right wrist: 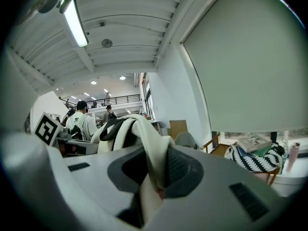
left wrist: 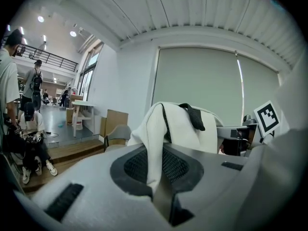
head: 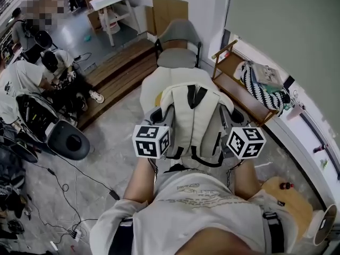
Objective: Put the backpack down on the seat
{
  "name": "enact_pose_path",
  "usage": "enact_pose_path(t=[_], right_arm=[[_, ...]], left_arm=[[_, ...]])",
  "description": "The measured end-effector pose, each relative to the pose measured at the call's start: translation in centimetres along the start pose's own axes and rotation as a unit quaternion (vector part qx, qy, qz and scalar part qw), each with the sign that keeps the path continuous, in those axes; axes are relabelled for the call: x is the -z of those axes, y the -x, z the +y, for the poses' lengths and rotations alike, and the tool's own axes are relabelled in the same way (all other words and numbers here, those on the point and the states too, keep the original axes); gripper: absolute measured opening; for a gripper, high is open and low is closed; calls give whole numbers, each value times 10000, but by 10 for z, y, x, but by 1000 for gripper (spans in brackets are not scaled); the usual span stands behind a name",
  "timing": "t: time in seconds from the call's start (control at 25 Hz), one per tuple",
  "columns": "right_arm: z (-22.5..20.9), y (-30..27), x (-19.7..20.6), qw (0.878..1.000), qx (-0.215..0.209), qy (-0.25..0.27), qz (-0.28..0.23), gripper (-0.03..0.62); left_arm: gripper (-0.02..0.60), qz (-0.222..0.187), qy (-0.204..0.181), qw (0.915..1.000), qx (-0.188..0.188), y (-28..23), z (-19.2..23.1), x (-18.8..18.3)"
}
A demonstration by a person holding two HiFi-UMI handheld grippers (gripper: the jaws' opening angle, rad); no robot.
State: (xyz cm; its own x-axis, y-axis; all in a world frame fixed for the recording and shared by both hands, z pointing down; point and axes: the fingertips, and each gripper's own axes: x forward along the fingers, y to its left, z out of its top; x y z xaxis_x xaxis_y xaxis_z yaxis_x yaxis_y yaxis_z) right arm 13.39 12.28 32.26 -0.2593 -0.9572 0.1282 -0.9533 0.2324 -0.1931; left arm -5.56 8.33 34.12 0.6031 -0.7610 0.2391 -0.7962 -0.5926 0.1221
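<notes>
**Backpack held over the seat by both grippers**

In the head view the cream backpack (head: 194, 118) sits at the centre, straps up, pinched on both sides. The left gripper (left wrist: 156, 179) has its jaws nearly together on a fold of the backpack's cream fabric. The right gripper (right wrist: 154, 182) is clamped narrow on another fold in the same way.

The white padded seat (head: 154, 86) shows past the backpack toward 12 o'clock. From this steep angle the backpack's far end seems to rest on it, though I cannot be sure they touch.

A grey chair (head: 178, 39) stands beyond the seat at 12 o'clock. A black-and-white patterned cushion (head: 257, 84) lies on a wooden rack at 2 o'clock. Seated people (head: 24, 76) are at 9 to 10 o'clock, well apart from the seat.
</notes>
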Motion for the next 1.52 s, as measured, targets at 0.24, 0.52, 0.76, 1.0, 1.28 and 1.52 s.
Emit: enact_pose_path(t=[0.24,0.52,0.76,1.0,1.28,1.52], right_arm=[[-6,-58,-4,9997,29,-180,174,64],[-12,-125,-9,9987,168,-357,331,66],[-18,-181,-8,9979,329,-372,425,66],[-28,-213,0,9965,455,-411,562,66],[-48,-233,20,9942,335,-403,934,66],[-75,-255,48,9884,315,-449,1416,64]], left_arm=[[52,153,17,9998,82,-42,42,-12],[52,280,69,9992,264,-93,94,-28],[52,432,201,9980,424,-136,134,-28],[52,533,250,9966,584,-170,155,-27],[52,818,468,9942,526,-204,163,-7],[52,1271,544,9895,426,-238,167,22]])
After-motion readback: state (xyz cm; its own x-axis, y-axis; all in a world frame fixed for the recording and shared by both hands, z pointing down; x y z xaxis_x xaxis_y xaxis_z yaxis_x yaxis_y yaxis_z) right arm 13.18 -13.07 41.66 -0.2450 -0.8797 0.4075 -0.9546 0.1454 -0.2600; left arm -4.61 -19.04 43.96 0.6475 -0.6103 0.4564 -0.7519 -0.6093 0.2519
